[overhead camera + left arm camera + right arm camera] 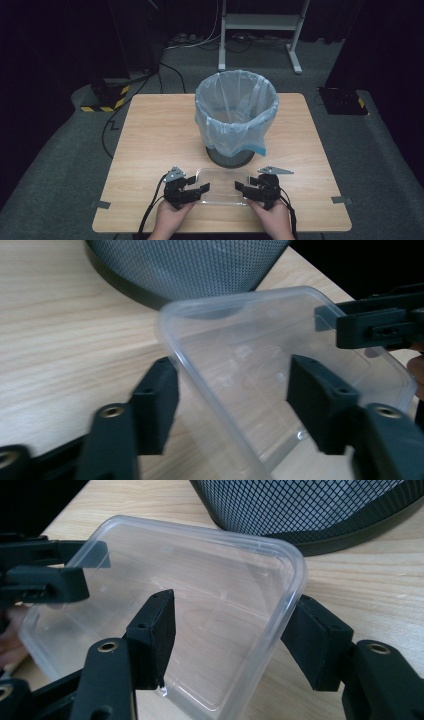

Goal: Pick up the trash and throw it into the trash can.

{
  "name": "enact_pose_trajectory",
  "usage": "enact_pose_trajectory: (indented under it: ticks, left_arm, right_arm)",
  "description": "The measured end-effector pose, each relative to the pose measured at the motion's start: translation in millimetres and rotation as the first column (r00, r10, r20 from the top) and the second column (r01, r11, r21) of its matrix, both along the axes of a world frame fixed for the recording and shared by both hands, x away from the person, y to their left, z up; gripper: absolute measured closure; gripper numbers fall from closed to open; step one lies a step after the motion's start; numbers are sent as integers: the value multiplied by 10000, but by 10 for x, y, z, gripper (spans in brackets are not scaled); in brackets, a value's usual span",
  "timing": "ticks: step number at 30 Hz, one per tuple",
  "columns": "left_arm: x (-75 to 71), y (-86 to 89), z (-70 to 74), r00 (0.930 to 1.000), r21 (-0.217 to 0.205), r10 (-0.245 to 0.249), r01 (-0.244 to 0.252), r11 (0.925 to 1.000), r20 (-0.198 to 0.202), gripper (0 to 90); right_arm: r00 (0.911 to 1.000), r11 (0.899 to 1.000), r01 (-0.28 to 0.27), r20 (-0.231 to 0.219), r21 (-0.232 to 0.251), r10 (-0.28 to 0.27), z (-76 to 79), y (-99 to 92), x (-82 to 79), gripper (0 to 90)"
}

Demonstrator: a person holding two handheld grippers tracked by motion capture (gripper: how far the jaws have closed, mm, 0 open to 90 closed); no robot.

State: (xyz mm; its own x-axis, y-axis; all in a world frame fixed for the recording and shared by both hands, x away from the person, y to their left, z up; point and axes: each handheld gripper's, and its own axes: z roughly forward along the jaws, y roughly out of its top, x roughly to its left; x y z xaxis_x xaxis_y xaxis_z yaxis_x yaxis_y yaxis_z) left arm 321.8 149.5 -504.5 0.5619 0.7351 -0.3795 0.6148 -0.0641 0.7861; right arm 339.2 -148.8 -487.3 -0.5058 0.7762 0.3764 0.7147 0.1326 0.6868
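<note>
A clear plastic container lies near the table's front edge, between my two grippers. My left gripper straddles its left wall: in the left gripper view one jaw stands outside by the rim and the other well inside, with a wide gap. My right gripper straddles the right wall the same way; in the right gripper view the outer jaw lies against the rim and the inner jaw stands apart from the wall. Both are open around the container.
A black mesh bin lined with a pale blue bag stands mid-table just behind the container, its base close in both gripper views. The wooden table is bare to the left and right. Cables and a white stand are on the floor beyond.
</note>
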Motion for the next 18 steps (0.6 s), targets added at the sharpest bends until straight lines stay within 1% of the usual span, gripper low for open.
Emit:
enact_pose_trajectory:
  ticks: [1, 3, 4, 5, 6, 7, 8, 9, 10, 11, 12, 13, 14, 15, 16, 17, 18]
  left_arm:
    - [0, 2, 0, 10000, -34, 18, -18, 10000, -6, 354]
    - [6, 25, 8, 10000, -16, -11, 11, 10000, -78, 364]
    - [4, 34, 8, 10000, -76, -6, 5, 10000, -74, 375]
    - [1, 44, 12, 10000, -43, -2, 1, 10000, -61, 384]
    - [-3, 52, 19, 10000, -8, 44, -44, 10000, -39, 391]
    - [-12, 60, 30, 10000, 40, 98, -98, 9999, -11, 399]
    - [-19, 74, 42, 9999, 50, 150, -151, 9999, 75, 413]
    - [-29, 92, 59, 9997, 44, 219, -220, 9997, 147, 434]
    - [-48, 72, 73, 9979, -425, 627, -619, 9972, 164, 460]
    - [-53, 136, 96, 9986, 28, 358, -359, 9993, 382, 487]
    - [-72, 155, 122, 9977, 23, 439, -441, 9990, 507, 518]
    - [-95, 164, 146, 9953, -70, 598, -594, 9982, 758, 550]
    - [-125, 180, 177, 9928, 67, 708, -718, 9974, 967, 596]
    - [-155, 188, 206, 9888, 242, 836, -872, 9959, 1236, 643]
    - [-186, 193, 230, 9849, 396, 922, -990, 9943, 1467, 701]
    - [-220, 188, 250, 9805, 347, 1053, -1125, 9930, 1660, 707]
    - [-246, 201, 272, 9773, 435, 1060, -1158, 9923, 1832, 714]
  right_arm:
    - [10000, 10000, 76, -34, -45, -76, 6, 9, 5, 394]
    - [10000, 10000, 49, -86, -22, -49, 10, 8, 17, 403]
    - [10000, 10000, 36, -45, -21, -36, 7, 7, 22, 405]
    - [10000, 10000, 9, -27, -19, -9, 5, 9, 24, 410]
    - [10000, 10000, -12, 4, -32, 12, 5, 12, 24, 415]
    - [10000, 10000, 16, -76, 12, -16, 16, 20, 17, 423]
    - [10000, 10000, 45, -34, 19, -45, 24, 27, 8, 435]
    - [9999, 10000, 38, 99, -15, -37, 34, 31, -2, 449]
    - [9998, 10000, 17, 197, -14, -17, 48, 38, -17, 468]
    - [9994, 10000, 45, 354, -55, -43, 69, 44, -35, 491]
    - [9983, 10000, 33, 585, -78, -29, 90, 52, -56, 516]
    - [9970, 9999, 74, 769, -106, -65, 120, 61, -86, 550]
    - [9944, 9998, 111, 1055, -148, -95, 149, 66, -119, 585]
    - [9886, 9995, 178, 1502, -268, -136, 175, 72, -148, 644]
    - [9859, 9986, 288, 1660, -438, -211, 211, 85, -188, 694]
    - [9794, 9977, 310, 2011, -602, -183, 225, 102, -216, 696]
    - [9751, 9975, 309, 2210, -643, -159, 240, 121, -250, 700]
